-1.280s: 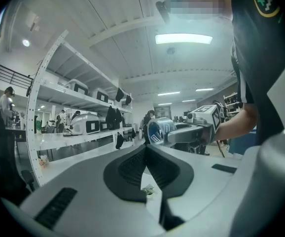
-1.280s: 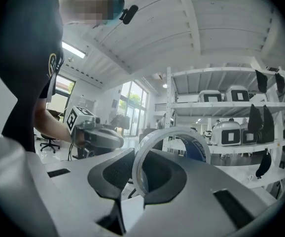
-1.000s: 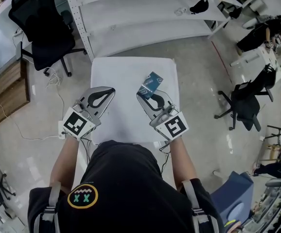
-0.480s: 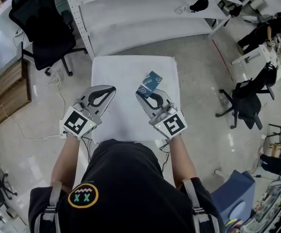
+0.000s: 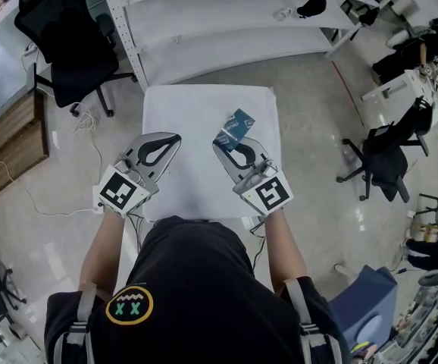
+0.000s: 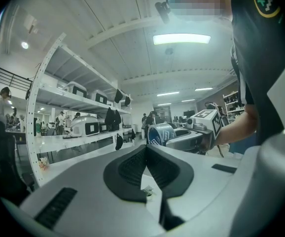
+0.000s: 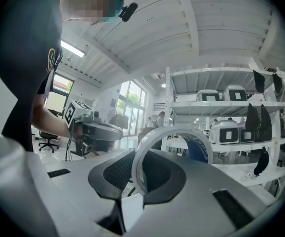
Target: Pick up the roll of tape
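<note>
The roll of tape (image 5: 235,129), blue with white print, is held just above the right half of the white table (image 5: 196,108). My right gripper (image 5: 227,144) is shut on its rim. In the right gripper view the tape (image 7: 173,129) stands as an upright ring pinched between the dark pads of my right gripper (image 7: 140,157). My left gripper (image 5: 175,137) hovers level over the table's left half, shut with nothing in it. In the left gripper view the pads of my left gripper (image 6: 145,147) meet at the tips, and the tape (image 6: 160,134) shows beyond them to the right.
A white metal shelf rack (image 5: 226,21) stands just beyond the table. A black office chair (image 5: 67,44) is at the far left by a wooden desk (image 5: 7,142), and another chair (image 5: 382,165) stands to the right. Cables (image 5: 82,127) lie on the floor on the left.
</note>
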A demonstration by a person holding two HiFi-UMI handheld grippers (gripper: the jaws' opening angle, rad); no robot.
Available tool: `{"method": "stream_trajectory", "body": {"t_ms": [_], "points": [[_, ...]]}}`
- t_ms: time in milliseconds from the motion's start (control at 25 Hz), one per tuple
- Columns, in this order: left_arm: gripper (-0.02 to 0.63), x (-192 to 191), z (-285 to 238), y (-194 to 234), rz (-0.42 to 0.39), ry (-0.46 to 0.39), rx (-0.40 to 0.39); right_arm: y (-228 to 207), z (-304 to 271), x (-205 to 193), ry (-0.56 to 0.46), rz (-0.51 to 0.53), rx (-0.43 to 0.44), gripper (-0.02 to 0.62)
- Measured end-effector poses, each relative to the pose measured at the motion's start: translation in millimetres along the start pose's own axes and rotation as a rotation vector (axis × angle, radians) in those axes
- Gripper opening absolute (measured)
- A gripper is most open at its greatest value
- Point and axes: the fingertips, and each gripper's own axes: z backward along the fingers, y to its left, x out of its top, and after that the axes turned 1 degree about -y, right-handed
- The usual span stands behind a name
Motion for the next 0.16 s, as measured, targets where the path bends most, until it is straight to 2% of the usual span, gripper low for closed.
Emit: {"method": "stream_trajectory", "body": {"t_ms": [160], "points": [[0.017, -2.3, 0.8, 2.0, -0.001, 0.02, 0.009, -1.2, 0.1, -0.1, 0.004, -0.004, -0.005, 0.069]]}}
